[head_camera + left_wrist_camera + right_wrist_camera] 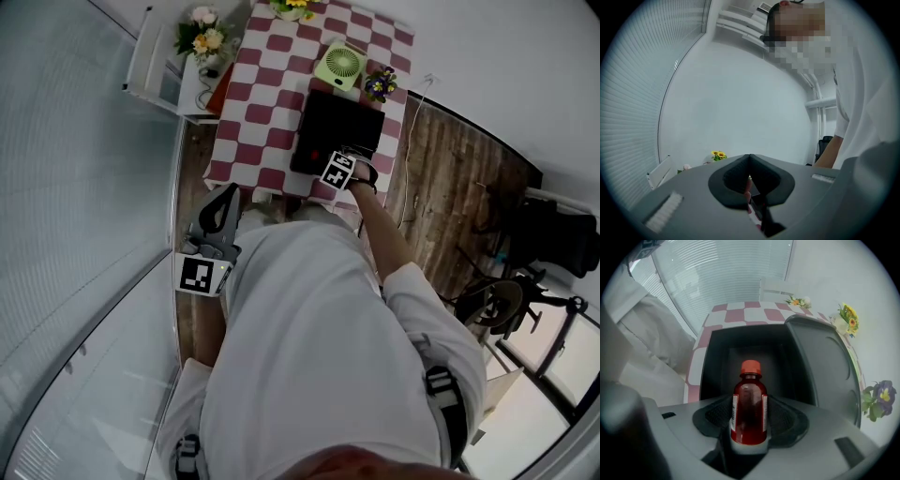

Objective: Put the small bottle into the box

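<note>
A small red bottle [750,404] with an orange-red cap stands upright between the jaws of my right gripper [751,420], which is shut on its lower body. That gripper [336,169] hovers at the near edge of the black box [339,129] on the checkered table. In the right gripper view the box [740,350] lies open just ahead of the bottle, its lid [825,366] swung up to the right. My left gripper [223,202] hangs off the table at the person's left side. It [749,159] is shut on nothing and points up at a white wall.
A green fan [339,64] and a pot of purple flowers [380,84] stand just behind the box. Yellow flowers [292,7] sit at the table's far end. A white side shelf [178,70] with a bouquet is left of the red-and-white checkered table [267,89].
</note>
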The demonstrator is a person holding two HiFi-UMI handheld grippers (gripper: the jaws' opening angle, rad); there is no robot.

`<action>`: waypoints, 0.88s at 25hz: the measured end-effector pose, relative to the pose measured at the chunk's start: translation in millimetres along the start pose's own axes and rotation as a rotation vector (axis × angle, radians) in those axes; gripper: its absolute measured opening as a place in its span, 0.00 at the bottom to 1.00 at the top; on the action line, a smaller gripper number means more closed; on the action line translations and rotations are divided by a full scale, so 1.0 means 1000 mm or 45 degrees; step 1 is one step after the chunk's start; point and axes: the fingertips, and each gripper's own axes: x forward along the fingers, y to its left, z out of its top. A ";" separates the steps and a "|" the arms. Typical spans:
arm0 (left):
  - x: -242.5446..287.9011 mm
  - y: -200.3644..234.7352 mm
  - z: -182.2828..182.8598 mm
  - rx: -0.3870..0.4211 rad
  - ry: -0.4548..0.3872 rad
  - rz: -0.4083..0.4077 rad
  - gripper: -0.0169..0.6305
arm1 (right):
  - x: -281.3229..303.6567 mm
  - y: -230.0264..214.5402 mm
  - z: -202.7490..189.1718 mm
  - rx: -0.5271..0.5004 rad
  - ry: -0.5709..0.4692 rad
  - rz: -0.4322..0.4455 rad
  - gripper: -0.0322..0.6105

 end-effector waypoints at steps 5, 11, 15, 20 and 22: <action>0.011 -0.005 0.003 -0.004 -0.007 -0.043 0.03 | -0.017 -0.001 0.005 0.071 -0.086 0.002 0.40; 0.031 -0.014 -0.001 0.017 0.003 -0.129 0.03 | -0.047 -0.008 0.004 0.258 -0.227 -0.001 0.38; 0.047 -0.025 -0.002 0.021 0.016 -0.200 0.03 | -0.070 -0.010 0.008 0.586 -0.474 0.063 0.37; 0.073 -0.039 0.006 0.045 0.003 -0.300 0.03 | -0.113 -0.016 0.022 0.870 -0.807 0.124 0.34; 0.084 -0.047 0.011 0.048 -0.008 -0.339 0.03 | -0.134 -0.019 0.025 0.947 -0.933 0.140 0.32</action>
